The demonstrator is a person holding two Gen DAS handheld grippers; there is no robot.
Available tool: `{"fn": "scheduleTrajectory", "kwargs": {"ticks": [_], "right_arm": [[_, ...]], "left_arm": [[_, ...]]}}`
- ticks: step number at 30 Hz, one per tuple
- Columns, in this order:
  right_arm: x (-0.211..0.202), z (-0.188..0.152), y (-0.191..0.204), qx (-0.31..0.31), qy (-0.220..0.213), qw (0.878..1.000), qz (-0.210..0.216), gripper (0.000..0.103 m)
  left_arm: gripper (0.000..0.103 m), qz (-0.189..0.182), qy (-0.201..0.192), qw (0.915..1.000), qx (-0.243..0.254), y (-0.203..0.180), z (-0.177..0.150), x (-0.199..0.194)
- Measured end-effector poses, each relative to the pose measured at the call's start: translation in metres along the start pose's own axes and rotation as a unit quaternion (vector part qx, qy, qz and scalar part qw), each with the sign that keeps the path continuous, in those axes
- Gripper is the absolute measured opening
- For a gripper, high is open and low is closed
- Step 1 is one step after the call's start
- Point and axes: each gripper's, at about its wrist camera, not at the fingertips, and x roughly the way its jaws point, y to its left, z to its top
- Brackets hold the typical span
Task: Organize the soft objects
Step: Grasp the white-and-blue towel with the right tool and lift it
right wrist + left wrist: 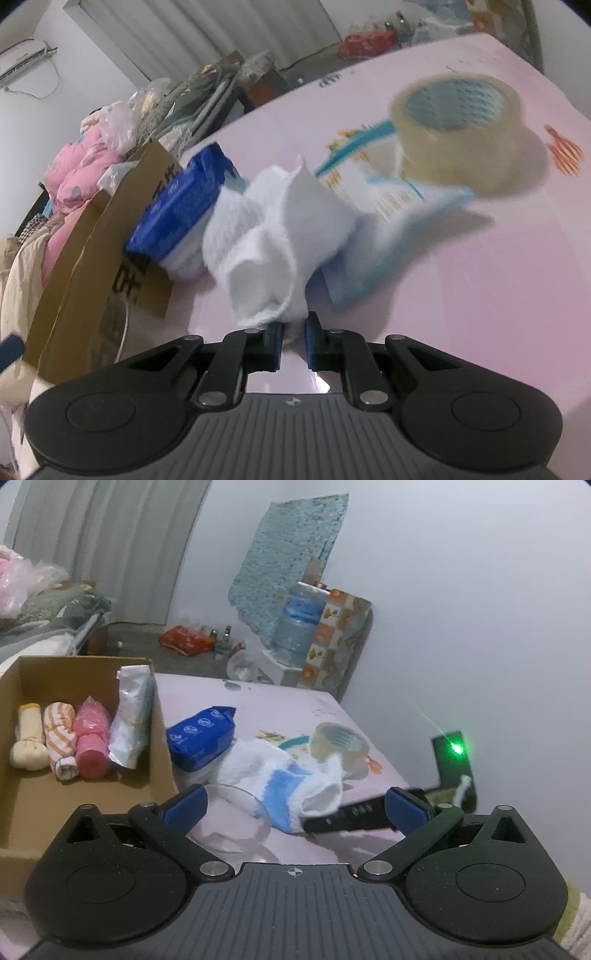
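Note:
A white and blue sock (280,779) lies on the pink table (258,705). My right gripper (293,332) is shut on its white end (273,236) and holds it lifted; that gripper also shows in the left wrist view (347,818). My left gripper (295,805) is open and empty, low over the table before the sock. A blue soft pack (201,738) lies beside the cardboard box (162,731); it also shows in the right wrist view (181,206). The box holds rolled cloths (59,738), a pink roll (90,742) and a white packet (131,716).
A tape roll (340,746) stands behind the sock, also seen in the right wrist view (458,122). A clear glass bowl (236,819) sits between my left fingers. A water jug (299,624) and clutter stand beyond the table. A green light (458,747) glows at right.

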Motion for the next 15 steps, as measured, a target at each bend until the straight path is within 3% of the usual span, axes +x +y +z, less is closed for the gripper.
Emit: {"fn": "scheduleTrajectory", "kwargs": {"ticks": [5, 12, 13, 15], "right_arm": [[-0.037, -0.034, -0.009, 0.021, 0.0, 1.0, 0.009, 0.014], [-0.095, -0.067, -0.017, 0.046, -0.042, 0.998, 0.021, 0.017], [-0.097, -0.064, -0.015, 0.04, -0.047, 0.998, 0.022, 0.022], [-0.095, -0.056, -0.012, 0.035, -0.059, 0.998, 0.005, 0.047]], "left_arm": [[0.103, -0.015, 0.003, 0.9999, -0.004, -0.003, -0.002, -0.004], [0.103, -0.026, 0.017, 0.9995, 0.001, -0.009, -0.009, -0.007], [0.103, -0.027, 0.018, 0.9995, 0.002, -0.009, -0.01, -0.008], [0.103, -0.022, 0.019, 0.9996, 0.001, -0.009, -0.012, -0.009]]}}
